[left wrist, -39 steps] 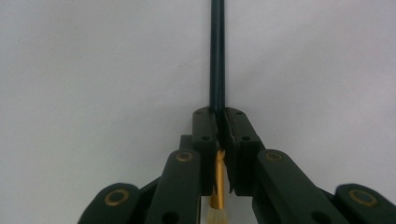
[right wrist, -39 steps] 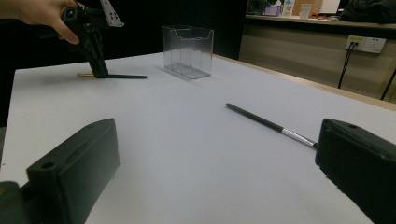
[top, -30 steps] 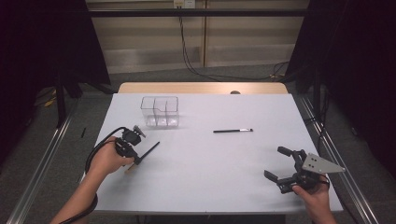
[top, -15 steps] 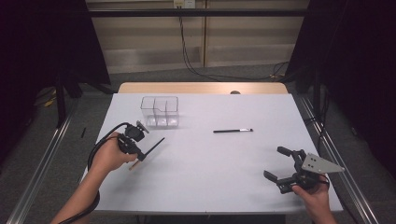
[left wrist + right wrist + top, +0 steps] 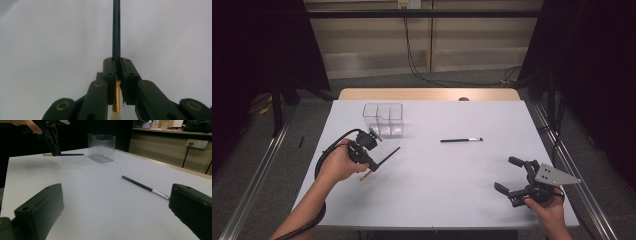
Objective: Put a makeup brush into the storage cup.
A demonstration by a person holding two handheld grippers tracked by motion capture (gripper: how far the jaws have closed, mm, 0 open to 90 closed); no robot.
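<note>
My left gripper (image 5: 371, 162) lifts a makeup brush (image 5: 382, 161) clear of the white table (image 5: 437, 190).

Its jaws are clamped on the brush near the gold ferrule, the dark handle pointing toward the clear plastic organizer (image 5: 384, 120) nearby. My right gripper (image 5: 512, 175), jaws spread wide and holding nothing, sits at the table's near right corner; a second brush (image 5: 461, 140) lies mid-table, well apart from both.

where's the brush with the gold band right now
The gold-banded brush is clamped in the left tool, lifted above the table's left side in the high view, just in front of the clear box.
</note>
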